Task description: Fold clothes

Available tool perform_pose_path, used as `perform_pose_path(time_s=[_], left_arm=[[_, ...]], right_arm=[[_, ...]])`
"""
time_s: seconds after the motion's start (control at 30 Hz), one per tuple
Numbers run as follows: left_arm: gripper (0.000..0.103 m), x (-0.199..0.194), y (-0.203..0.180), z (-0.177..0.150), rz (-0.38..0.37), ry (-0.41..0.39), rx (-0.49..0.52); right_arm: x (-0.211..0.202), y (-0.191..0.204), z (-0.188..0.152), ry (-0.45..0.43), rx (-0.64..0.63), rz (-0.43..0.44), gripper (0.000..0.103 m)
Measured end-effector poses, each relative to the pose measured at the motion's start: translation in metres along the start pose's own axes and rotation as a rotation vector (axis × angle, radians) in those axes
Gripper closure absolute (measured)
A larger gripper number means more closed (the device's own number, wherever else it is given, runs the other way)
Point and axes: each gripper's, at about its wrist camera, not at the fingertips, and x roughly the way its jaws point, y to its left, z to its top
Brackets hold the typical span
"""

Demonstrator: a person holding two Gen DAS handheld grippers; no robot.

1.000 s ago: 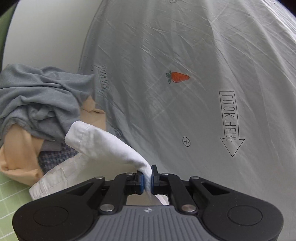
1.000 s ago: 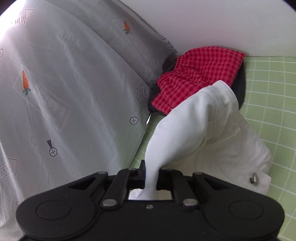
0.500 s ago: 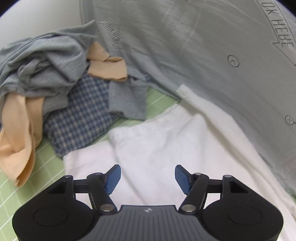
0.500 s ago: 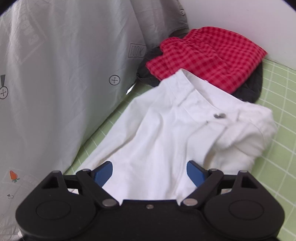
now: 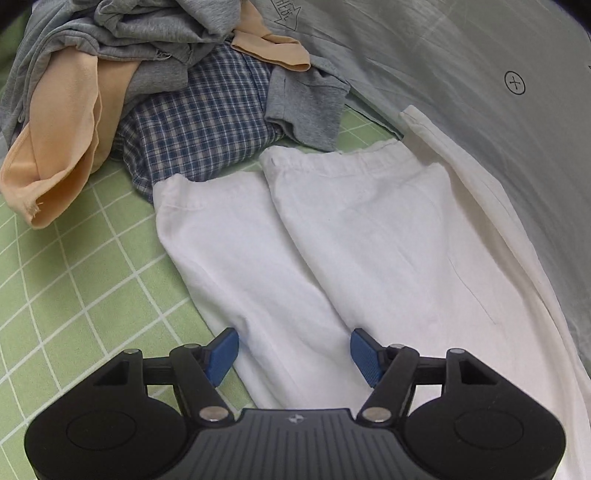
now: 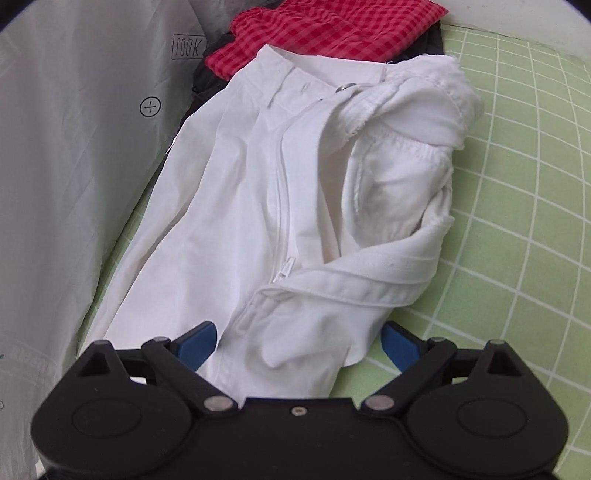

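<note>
White trousers (image 5: 351, 240) lie on the green grid mat (image 5: 74, 288). The left wrist view shows their two legs side by side, hems towards the clothes pile. My left gripper (image 5: 294, 350) hovers open just over the legs, nothing between its blue pads. The right wrist view shows the trousers' waist end (image 6: 288, 206), with zip, button and a rumpled, turned-over waistband on the right. My right gripper (image 6: 297, 345) is open over the near edge of that waistband, holding nothing.
A heap of grey, peach and blue-checked clothes (image 5: 147, 85) lies beyond the leg hems. A red-checked garment (image 6: 325, 29) on dark cloth sits beyond the waist. A grey printed sheet (image 5: 480, 92) (image 6: 74, 166) rises along one side of the mat (image 6: 517, 221).
Both grippers, shut on the white trousers a second ago, opened and let them drop flat on the mat. Since then both have come closer and lower over the fabric.
</note>
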Motion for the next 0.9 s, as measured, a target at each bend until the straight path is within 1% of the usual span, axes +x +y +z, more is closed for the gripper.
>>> perform_pose_path(time_s=[0.03,0.07,0.1,0.13,0.17,0.2,0.3,0.37,0.43,0.53,0.67,0.73,0.83,0.9], left_arm=[[0.054,0.000,-0.001,0.000,0.032,-0.012,0.020],[0.087,0.000,-0.002,0.001,0.061,-0.021,0.037],[0.101,0.000,0.002,0.001,0.071,-0.023,0.041],[0.101,0.000,0.009,0.002,0.048,-0.020,0.017],[0.102,-0.001,0.018,0.001,0.016,-0.018,-0.019],[0.102,-0.004,0.025,-0.001,0.003,-0.015,-0.039],[0.102,-0.018,0.041,-0.014,0.020,-0.013,-0.046],[0.101,-0.032,0.058,-0.032,-0.006,-0.004,-0.072],[0.101,-0.046,0.076,-0.049,-0.037,0.006,-0.101],[0.101,-0.067,0.098,-0.081,-0.042,0.019,-0.098],[0.101,-0.096,0.128,-0.125,-0.048,0.037,-0.095],[0.101,-0.110,0.138,-0.145,-0.050,0.043,-0.093],[0.101,-0.122,0.148,-0.163,-0.050,0.048,-0.102],[0.096,-0.129,0.151,-0.171,-0.033,0.043,-0.085]], right_arm=[[0.001,0.003,-0.001,-0.014,-0.029,-0.015,0.023],[0.002,0.006,-0.001,-0.024,-0.059,-0.029,0.035],[0.001,0.008,-0.002,-0.030,-0.092,-0.040,0.045],[-0.001,0.008,-0.003,-0.034,-0.115,-0.040,0.051],[-0.004,0.004,-0.003,-0.037,-0.121,-0.024,0.057],[-0.007,-0.001,-0.004,-0.040,-0.128,-0.008,0.063],[-0.016,-0.015,-0.005,-0.046,-0.141,0.037,0.067],[-0.019,-0.026,-0.006,-0.033,-0.117,0.049,0.067],[-0.024,-0.038,-0.005,-0.035,-0.120,0.042,0.068],[-0.036,-0.062,-0.005,-0.042,-0.154,0.034,0.068],[-0.051,-0.106,-0.009,-0.029,-0.145,0.038,0.068],[-0.055,-0.117,-0.009,-0.026,-0.168,0.038,0.067],[-0.061,-0.133,-0.009,-0.020,-0.201,0.039,0.066],[-0.066,-0.144,-0.009,-0.016,-0.224,0.040,0.063]])
